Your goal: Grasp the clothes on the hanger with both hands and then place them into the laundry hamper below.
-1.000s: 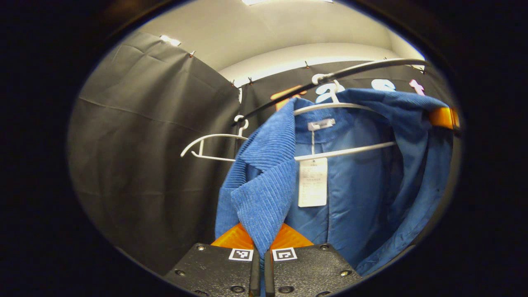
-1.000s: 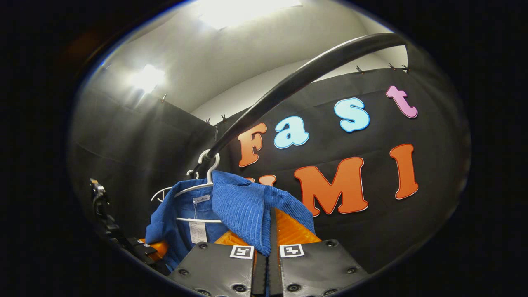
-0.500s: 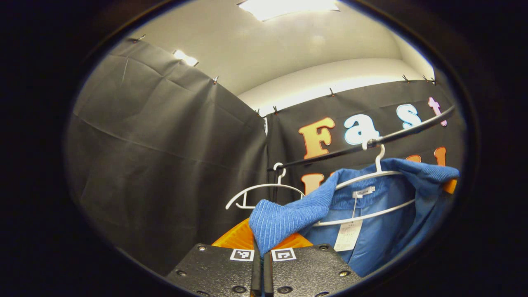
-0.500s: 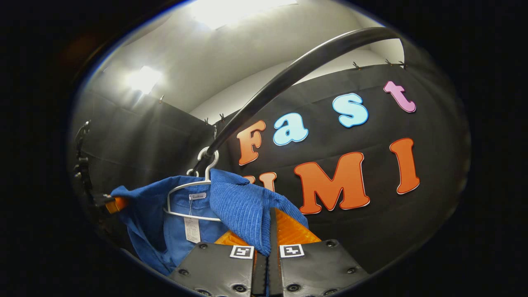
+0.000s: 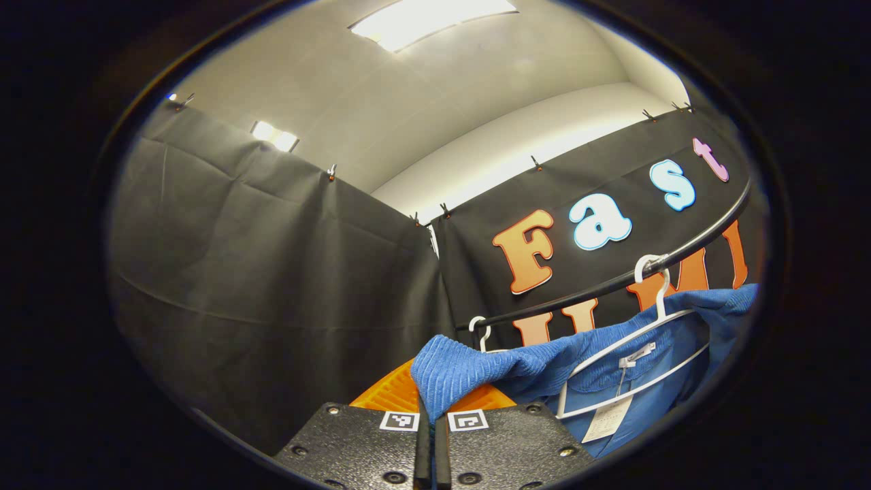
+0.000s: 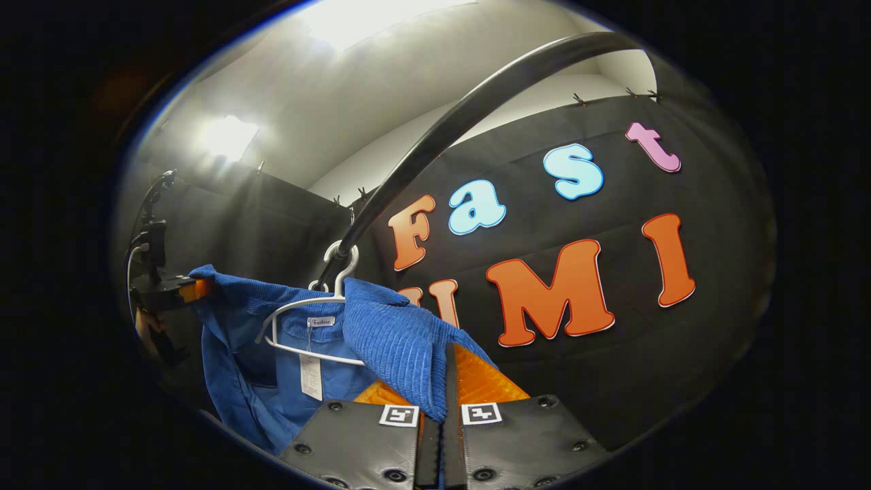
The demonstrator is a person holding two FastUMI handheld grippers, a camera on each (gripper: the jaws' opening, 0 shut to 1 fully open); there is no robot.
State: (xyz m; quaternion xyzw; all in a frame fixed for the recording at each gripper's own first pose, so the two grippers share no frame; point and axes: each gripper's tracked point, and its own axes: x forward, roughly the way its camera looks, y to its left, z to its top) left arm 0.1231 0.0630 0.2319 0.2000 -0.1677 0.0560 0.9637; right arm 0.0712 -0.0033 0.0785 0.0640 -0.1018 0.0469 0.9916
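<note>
Black cloth walls (image 5: 272, 272); pale ceiling (image 5: 435, 88); bright ceiling light (image 5: 429, 15).

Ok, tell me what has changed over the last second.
The left hand-held gripper has lifted and swung outward, drawing its side of the blue jacket off the white hanger and stretching the cloth wide. Nothing was let go: both stay shut on the jacket, the right hand-held gripper barely moved, and the hanger still hooks the black rail.
</note>
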